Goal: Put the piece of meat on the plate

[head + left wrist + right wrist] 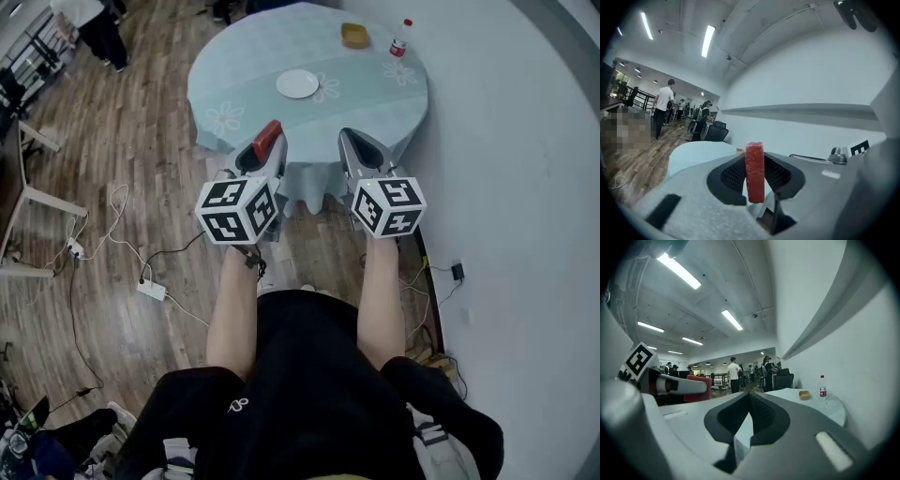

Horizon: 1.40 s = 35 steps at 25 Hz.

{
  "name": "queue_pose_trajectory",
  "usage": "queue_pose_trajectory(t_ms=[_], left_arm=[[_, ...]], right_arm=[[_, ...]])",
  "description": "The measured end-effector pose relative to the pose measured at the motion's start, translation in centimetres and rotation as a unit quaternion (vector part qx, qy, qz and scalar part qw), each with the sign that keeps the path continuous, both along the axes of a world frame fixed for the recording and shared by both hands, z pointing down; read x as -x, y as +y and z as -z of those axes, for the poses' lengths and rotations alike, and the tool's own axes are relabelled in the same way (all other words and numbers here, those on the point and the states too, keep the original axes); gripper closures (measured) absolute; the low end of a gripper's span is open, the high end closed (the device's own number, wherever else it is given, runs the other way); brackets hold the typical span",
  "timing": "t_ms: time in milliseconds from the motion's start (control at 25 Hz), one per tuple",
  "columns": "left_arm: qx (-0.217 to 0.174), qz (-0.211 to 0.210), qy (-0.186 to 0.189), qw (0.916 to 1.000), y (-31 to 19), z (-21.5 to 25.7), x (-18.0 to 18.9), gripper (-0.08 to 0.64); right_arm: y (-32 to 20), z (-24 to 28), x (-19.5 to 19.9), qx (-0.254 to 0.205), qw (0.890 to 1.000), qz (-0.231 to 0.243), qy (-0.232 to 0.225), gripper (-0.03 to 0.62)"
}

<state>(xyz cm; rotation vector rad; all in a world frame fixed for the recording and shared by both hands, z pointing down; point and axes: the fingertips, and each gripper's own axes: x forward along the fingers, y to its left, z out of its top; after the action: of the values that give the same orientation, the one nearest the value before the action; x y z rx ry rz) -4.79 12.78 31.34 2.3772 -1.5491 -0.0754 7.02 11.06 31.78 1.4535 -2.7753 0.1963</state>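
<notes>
1. While standing short of a round table [375,103], holds both tools out ahead of the body, side by side and roughly level.
2. Pinches the piece of meat [268,136] in the left gripper [265,145]: a red slab set upright and edge-on, clamped by the pads on its two broad faces [754,173], with its top edge poking above the jaw tips.
3. Shows the right gripper [349,139] pressed together, tips meeting [750,398], with nothing pinched.
4. Has the meat up in the air over the wooden floor [141,141], just short of the table's near edge and well apart from the plate [297,83].
5. Finds that plate, white and round, on the pale blue flowered cloth [234,84] near the table's middle, ahead of and between the two tools.
6. Places a small tan box [354,36] and a bottle [400,39] with a red cap and label at the table's far side, near each other and close to the white wall [525,141]; picks out both again from the right gripper view [804,395] [823,386].
7. Catches the meat from the right gripper view too, low at the left [698,389].
8. Takes in white cables [103,244] and a power strip [150,290] on the floor to the left.
9. Makes out people [735,373] far back in the room.
</notes>
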Motion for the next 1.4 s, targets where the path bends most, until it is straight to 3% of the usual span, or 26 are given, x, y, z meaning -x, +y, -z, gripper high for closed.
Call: queue_pose_trajectory(t_ms=[120, 360, 480, 1000, 1400], left_arm=[[0.002, -0.004, 0.006, 1.0000, 0.2, 0.1, -0.1, 0.471], [0.006, -0.001, 0.017, 0.9998, 0.6, -0.1, 0.1, 0.471], [0.004, 0.002, 0.018, 0.9998, 0.9, 0.0, 0.3, 0.471], [0.017, 0.003, 0.021, 0.9996, -0.6, -1.0, 0.5, 0.471], [0.038, 0.000, 0.034, 0.9987, -11.2, -4.1, 2.6, 0.471]], right_arm=[[0.5, 0.4, 0.2, -0.001, 1.000, 0.001, -0.001, 0.584], [0.1, -0.1, -1.9, 0.030, 0.996, -0.037, -0.074, 0.583], [0.1, 0.0, -3.5, 0.029, 0.994, -0.060, -0.087, 0.583], [-1.7, -1.1, -3.1, 0.034, 0.995, -0.050, -0.077, 0.583], [-11.1, -2.0, -2.6, -0.002, 0.995, -0.085, -0.055, 0.583]])
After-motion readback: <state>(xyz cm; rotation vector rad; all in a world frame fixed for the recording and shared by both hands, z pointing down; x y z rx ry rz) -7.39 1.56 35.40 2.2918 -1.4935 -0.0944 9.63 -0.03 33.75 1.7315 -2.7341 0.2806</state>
